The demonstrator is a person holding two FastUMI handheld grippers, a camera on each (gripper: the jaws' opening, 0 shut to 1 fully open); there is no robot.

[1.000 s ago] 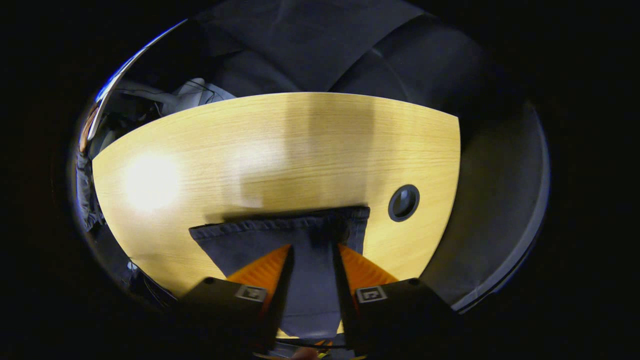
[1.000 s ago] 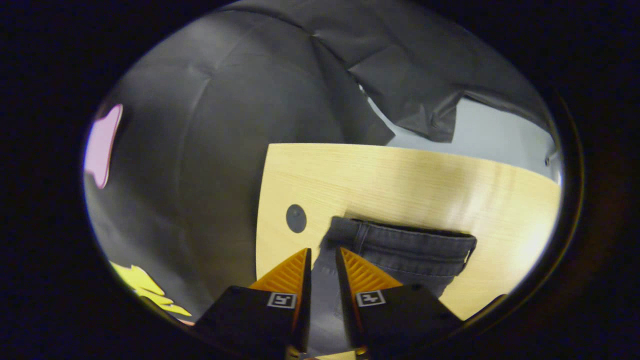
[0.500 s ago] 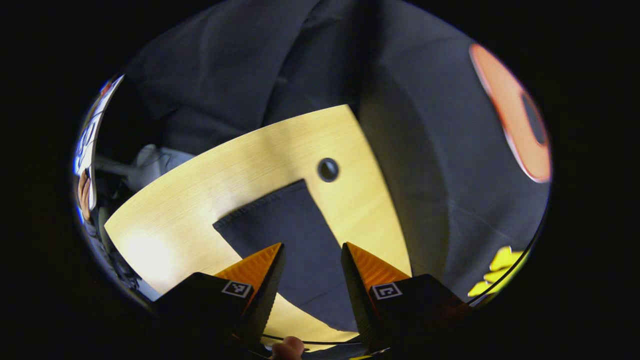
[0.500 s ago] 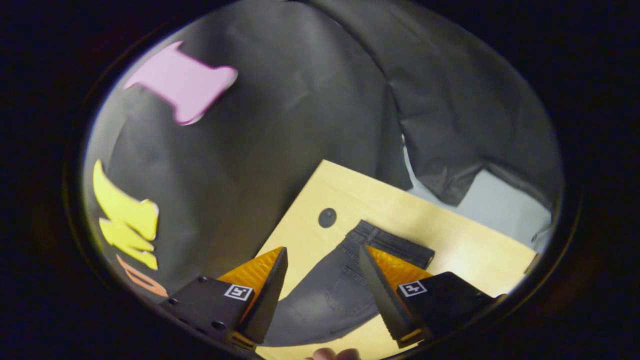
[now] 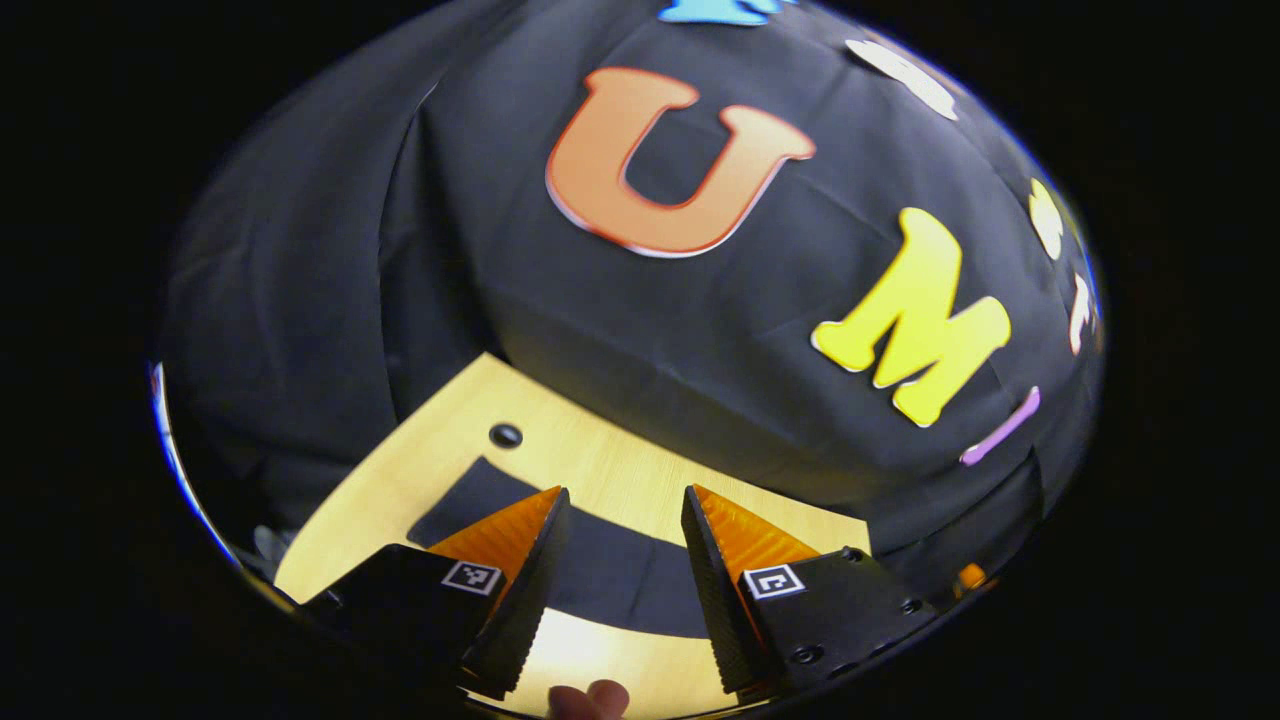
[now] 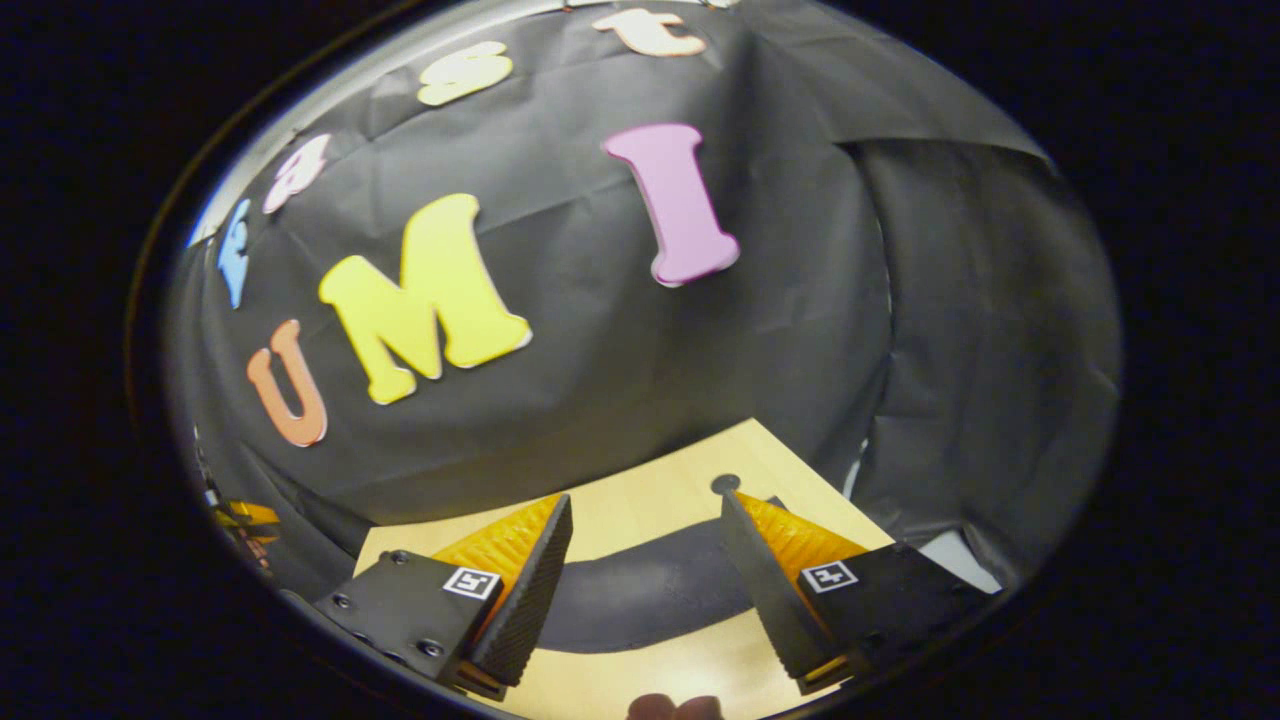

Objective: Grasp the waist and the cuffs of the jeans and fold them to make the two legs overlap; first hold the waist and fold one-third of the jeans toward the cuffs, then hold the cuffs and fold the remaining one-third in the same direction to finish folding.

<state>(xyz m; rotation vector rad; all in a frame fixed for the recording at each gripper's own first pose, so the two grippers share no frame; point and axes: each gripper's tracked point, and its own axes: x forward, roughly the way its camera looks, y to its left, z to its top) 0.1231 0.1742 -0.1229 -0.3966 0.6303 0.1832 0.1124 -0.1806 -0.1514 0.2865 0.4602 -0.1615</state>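
Dark jeans (image 5: 610, 585) lie flat on the pale wooden table (image 5: 600, 470) as a long dark band. In the left gripper view my left gripper (image 5: 620, 500) is open above them, nothing between its orange fingers (image 5: 510, 530). The jeans (image 6: 630, 590) also cross the right gripper view, under my right gripper (image 6: 645, 505), which is open and holds nothing. Both grippers are lifted off the cloth and tilted up toward the wall.
A round cable hole (image 5: 505, 435) sits in the table near the jeans' end, and a cable hole (image 6: 724, 483) shows in the right gripper view. The table's far edge meets the black booth wall (image 5: 620, 330). Fingertips of a hand (image 5: 588, 698) show at the bottom.
Both grippers have let go of the jeans, opened, and risen and tilted up. The jeans now lie flat on the table, farther below the fingers.
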